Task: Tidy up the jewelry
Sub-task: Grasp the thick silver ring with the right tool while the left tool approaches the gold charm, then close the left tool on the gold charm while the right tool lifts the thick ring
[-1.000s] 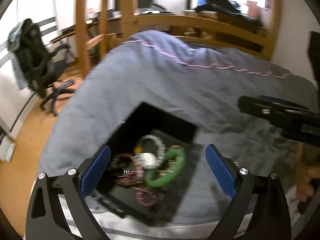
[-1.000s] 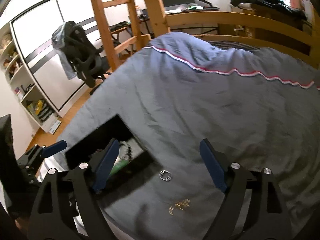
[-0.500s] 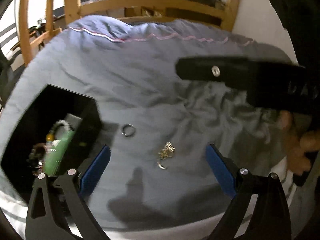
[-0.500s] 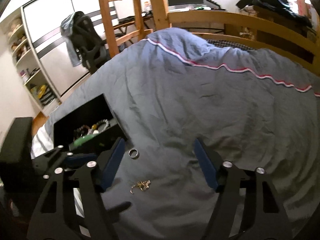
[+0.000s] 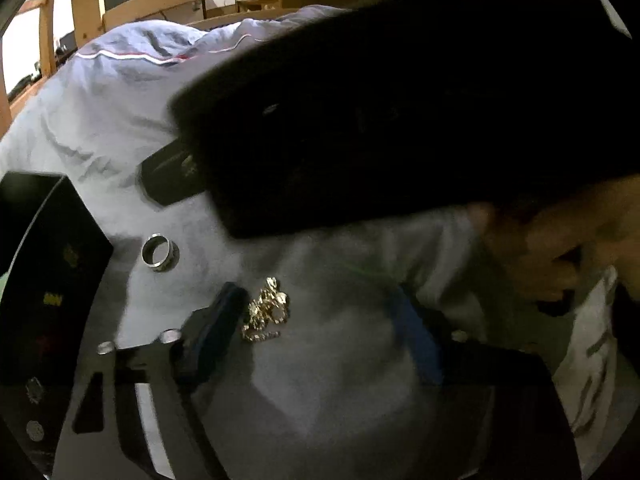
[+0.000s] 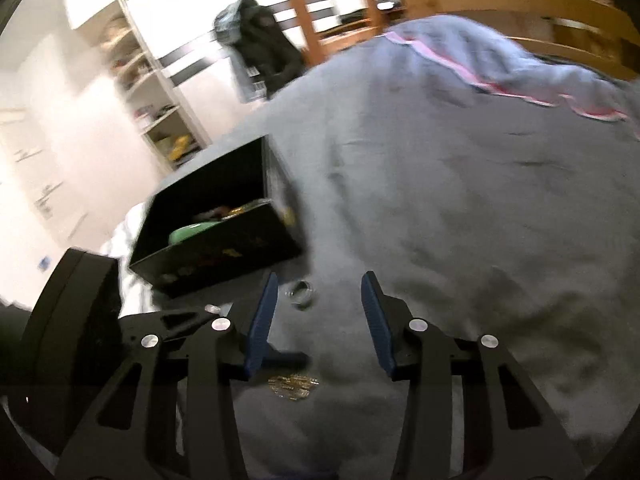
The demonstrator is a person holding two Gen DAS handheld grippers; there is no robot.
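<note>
Bedroom with a wooden bed frame at the back, shelves and a chair draped in clothes off to one side, and everything going on atop a grey-blue duvet. On the duvet sits a black jewelry box, open, already holding a green bangle and a few other pieces too blurred to name. So some of the sorting looks done. Two pieces are left out on the duvet: a silver ring just beside the box wall, and a small gold chain bunched in a heap a little nearer the person.

Left gripper is low over the duvet with its blue pads spread wide, holding nothing; the gold chain lies just inside its left pad, almost touching it, so the chain seems the likely next pick. Right gripper hangs above, its pads parted about halfway and empty; from its own camera the ring shows between the fingertips, and the chain lies underneath, nearer the camera. From the left camera that right gripper's dark body fills the upper part of the view, with the person's hand behind it
</note>
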